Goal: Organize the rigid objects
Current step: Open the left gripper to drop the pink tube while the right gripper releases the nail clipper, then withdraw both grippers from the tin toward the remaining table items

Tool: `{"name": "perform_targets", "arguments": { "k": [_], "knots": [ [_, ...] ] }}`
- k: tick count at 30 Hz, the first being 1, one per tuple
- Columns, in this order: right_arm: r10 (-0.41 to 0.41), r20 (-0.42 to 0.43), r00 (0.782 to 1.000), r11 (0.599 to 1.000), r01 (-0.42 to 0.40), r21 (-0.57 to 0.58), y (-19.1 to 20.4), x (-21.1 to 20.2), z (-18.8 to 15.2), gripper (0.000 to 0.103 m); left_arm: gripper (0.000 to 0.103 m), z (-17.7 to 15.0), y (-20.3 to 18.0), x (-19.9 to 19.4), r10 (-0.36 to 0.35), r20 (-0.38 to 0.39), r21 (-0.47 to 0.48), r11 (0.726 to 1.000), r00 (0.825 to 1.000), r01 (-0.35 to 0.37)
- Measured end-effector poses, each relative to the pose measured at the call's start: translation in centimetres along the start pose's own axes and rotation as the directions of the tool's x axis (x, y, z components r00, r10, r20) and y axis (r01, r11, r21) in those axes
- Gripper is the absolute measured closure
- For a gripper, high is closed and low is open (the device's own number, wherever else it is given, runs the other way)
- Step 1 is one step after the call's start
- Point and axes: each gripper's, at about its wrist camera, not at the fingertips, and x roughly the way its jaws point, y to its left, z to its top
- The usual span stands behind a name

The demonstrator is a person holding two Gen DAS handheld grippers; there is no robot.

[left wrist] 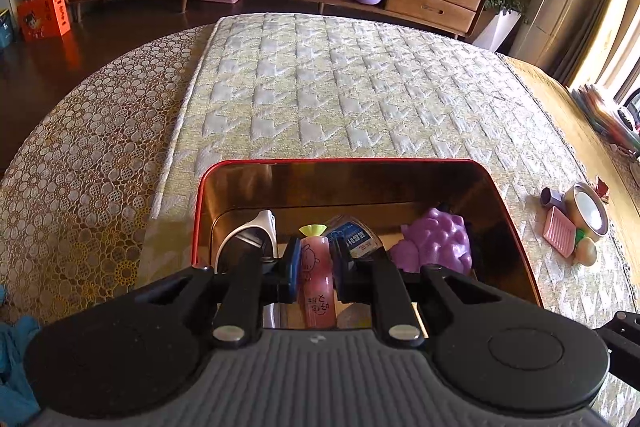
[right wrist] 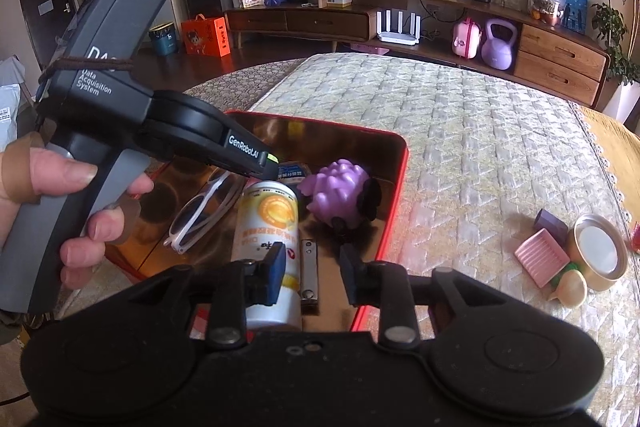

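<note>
A red-rimmed gold tin tray (left wrist: 340, 183) sits on the quilted mat; it also shows in the right wrist view (right wrist: 400, 167). My left gripper (left wrist: 316, 265) is shut on a pink tube with a green cap (left wrist: 317, 279), held over the tray. In the tray lie white sunglasses (right wrist: 200, 215), a purple grape toy (right wrist: 340, 191), a yellow-white can (right wrist: 270, 239), a small blue-labelled packet (right wrist: 294, 171) and a metal nail clipper (right wrist: 309, 273). My right gripper (right wrist: 314, 273) is open and empty above the can and clipper. The left gripper's body (right wrist: 120, 123) shows in the right wrist view.
On the mat right of the tray lie a pink soap dish (right wrist: 542, 257), a gold round tin (right wrist: 600, 251), a purple block (right wrist: 550, 223) and a beige toy (right wrist: 570, 289). A wooden cabinet (right wrist: 560, 63) stands beyond the table.
</note>
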Motion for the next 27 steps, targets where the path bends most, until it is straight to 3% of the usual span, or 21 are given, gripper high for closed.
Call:
{"name": "perform_targets", "arguments": {
  "k": [10, 16, 19, 27],
  "knots": [
    [0.008, 0.023, 1.0, 1.0, -0.009, 0.028, 0.1, -2.2, -0.4, 0.062, 0.087, -1.0, -0.5, -2.8, -0.024, 0.023, 0.006, 1.0, 0.999, 0.023],
    [0.008, 0.05, 0.999, 0.999, -0.01, 0.046, 0.1, -3.9, -0.8, 0.054, 0.086, -1.9, -1.6, -5.2, -0.045, 0.055, 0.026, 0.999, 0.997, 0.044],
    [0.008, 0.066, 0.998, 0.998, -0.012, 0.055, 0.1, -4.8, -1.0, 0.048, 0.077, -2.4, -2.3, -6.3, -0.066, 0.069, 0.033, 0.997, 0.995, 0.064],
    [0.006, 0.109, 0.994, 0.998, -0.013, 0.068, -0.5, -7.5, -2.1, 0.034, 0.077, -3.9, -4.6, -8.8, -0.103, 0.095, 0.059, 0.993, 0.99, 0.098]
  ]
}}
